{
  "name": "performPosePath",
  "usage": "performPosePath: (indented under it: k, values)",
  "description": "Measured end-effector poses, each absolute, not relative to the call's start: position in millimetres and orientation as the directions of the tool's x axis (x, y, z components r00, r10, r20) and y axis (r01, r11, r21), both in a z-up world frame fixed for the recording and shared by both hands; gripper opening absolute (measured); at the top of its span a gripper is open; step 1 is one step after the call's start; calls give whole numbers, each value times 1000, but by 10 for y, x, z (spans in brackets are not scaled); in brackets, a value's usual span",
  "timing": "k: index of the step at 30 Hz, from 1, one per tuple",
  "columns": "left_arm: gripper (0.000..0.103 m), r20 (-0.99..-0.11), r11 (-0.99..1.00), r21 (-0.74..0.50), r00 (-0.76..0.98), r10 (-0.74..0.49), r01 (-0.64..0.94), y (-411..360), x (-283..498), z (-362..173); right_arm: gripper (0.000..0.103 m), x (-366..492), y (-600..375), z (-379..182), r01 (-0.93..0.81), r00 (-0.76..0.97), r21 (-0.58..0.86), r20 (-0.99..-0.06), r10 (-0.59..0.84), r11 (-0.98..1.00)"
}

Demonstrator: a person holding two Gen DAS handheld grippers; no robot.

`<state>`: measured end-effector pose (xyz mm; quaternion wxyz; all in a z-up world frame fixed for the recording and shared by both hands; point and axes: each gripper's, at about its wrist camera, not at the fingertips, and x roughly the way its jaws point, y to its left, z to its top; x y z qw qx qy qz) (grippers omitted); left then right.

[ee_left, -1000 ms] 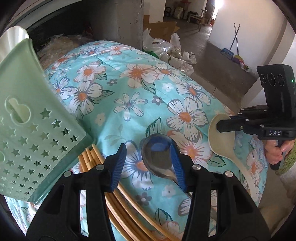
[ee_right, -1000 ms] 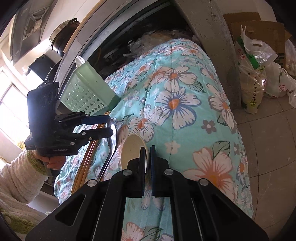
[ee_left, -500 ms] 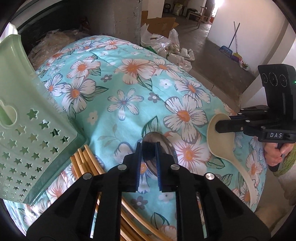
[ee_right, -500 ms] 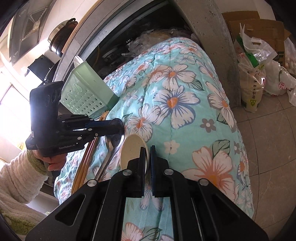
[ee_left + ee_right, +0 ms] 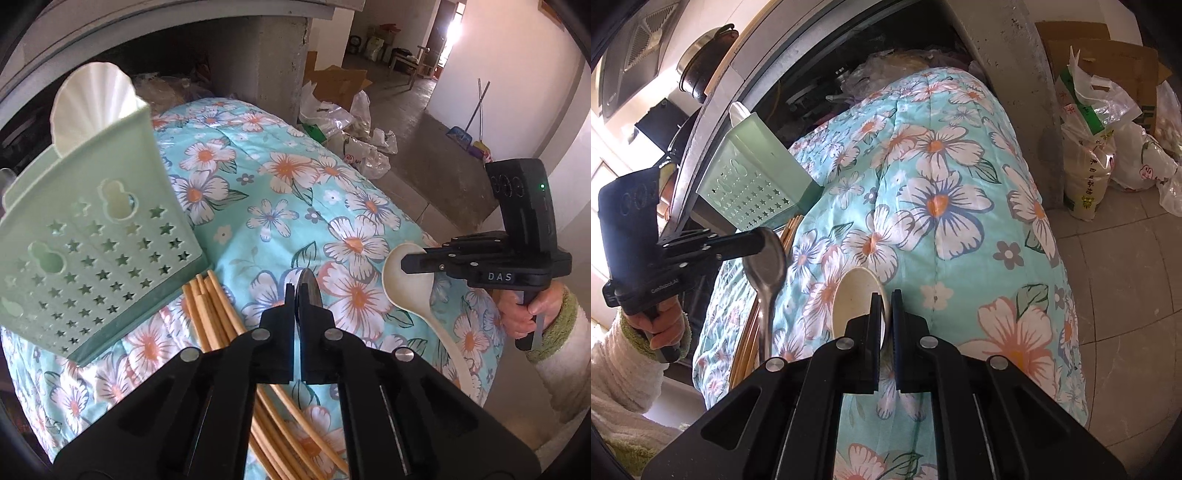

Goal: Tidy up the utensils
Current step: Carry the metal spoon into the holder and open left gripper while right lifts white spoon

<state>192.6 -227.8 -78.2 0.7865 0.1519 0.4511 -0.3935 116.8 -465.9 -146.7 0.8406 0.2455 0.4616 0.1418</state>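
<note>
Two spoons were gripped at once: the metal spoon (image 5: 767, 266) was clamped by its bowl in the left gripper (image 5: 297, 295), whose jaws had just been closing on it, and the cream spoon (image 5: 855, 301) was pinched in the right gripper (image 5: 885, 308). Both hung over the floral quilt (image 5: 288, 192), near the green holder (image 5: 92, 236) and chopsticks (image 5: 212, 306). A slip was judged possible, since the smooth, curved bowl was held only at its edge.

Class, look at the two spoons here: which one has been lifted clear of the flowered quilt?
The metal spoon, pinched at its bowl by the left gripper, handle dangling. The cream plastic spoon lies on the quilt, the right gripper closed on its bowl.
</note>
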Motion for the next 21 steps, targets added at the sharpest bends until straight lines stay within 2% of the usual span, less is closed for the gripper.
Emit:
performPosePath:
  k: [11,14,21]
  values:
    - [1,-735,752,-123,450,-507,647,-1435,1749,-221,12,1324,-4520,-1458,-6,469,502,-762,446,865]
    - [1,-693,779,-128,506,-513,614,-1204,1695,0,7,1320,-4479,-1421,2,471,489,-770,431,872]
    - [1,-564,843,-123,662,-494,524,-735,1763,608,7,1236,-4368,-1086,-19,532,459,-748,397,888]
